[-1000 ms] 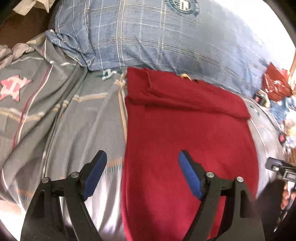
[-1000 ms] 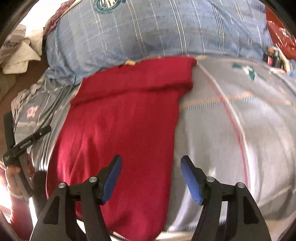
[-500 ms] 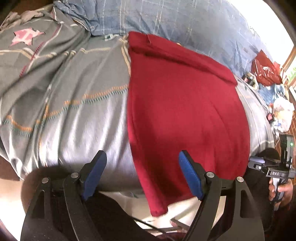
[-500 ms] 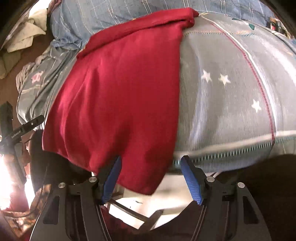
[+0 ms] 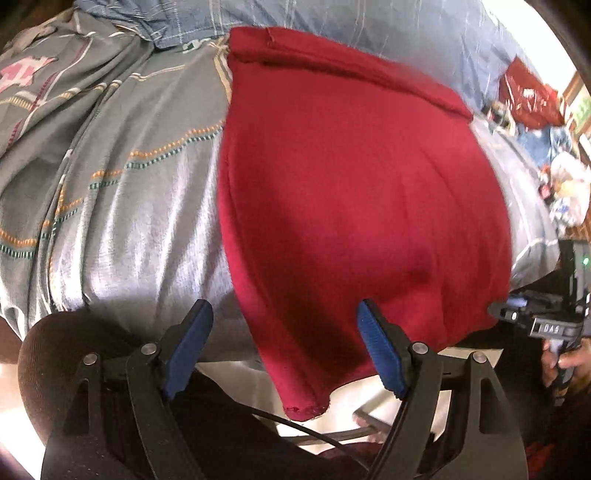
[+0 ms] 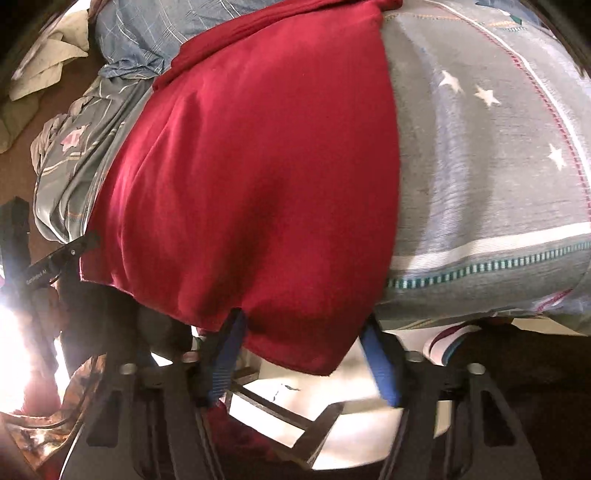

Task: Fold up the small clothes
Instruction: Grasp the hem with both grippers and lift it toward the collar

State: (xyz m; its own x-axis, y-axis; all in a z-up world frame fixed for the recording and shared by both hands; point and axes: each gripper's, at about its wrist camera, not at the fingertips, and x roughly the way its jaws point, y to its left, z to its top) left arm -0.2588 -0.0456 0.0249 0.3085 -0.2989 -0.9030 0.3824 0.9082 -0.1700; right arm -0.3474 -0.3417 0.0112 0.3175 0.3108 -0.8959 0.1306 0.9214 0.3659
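Red garment (image 5: 362, 206): one piece of plain red cloth, spread flat on the bed; its near hem hangs over the near edge of the mattress. Far end carries a folded-over band with a stitched seam, lying against the blue pillow. In the right wrist view the same garment (image 6: 258, 177) fills the middle, its near right corner drooping below the bed edge.

Left gripper (image 5: 284, 350): black frame, blue pads, jaws standing wide apart. The near left corner of the garment hangs in the gap between the pads; neither pad presses on it. Nothing is held.

Right gripper (image 6: 306, 358): black frame, blue pads, blurred. Jaws are closing, with the garment's near right corner between them. The left pad (image 6: 225, 358) sits just under the hem; whether it touches the cloth cannot be told. The right pad stands clear of the cloth.

Bedsheet (image 5: 122, 206): grey, with dotted orange and green stripes; white stars show on it in the right wrist view.

Pillow (image 5: 332, 18): blue check cover, at the far end of the bed.

Person's hand (image 5: 565, 362): at the far right of the left wrist view, around the handle of the other gripper.

Clutter (image 5: 532, 99): red and mixed items beyond the bed's right side, too blurred to name.
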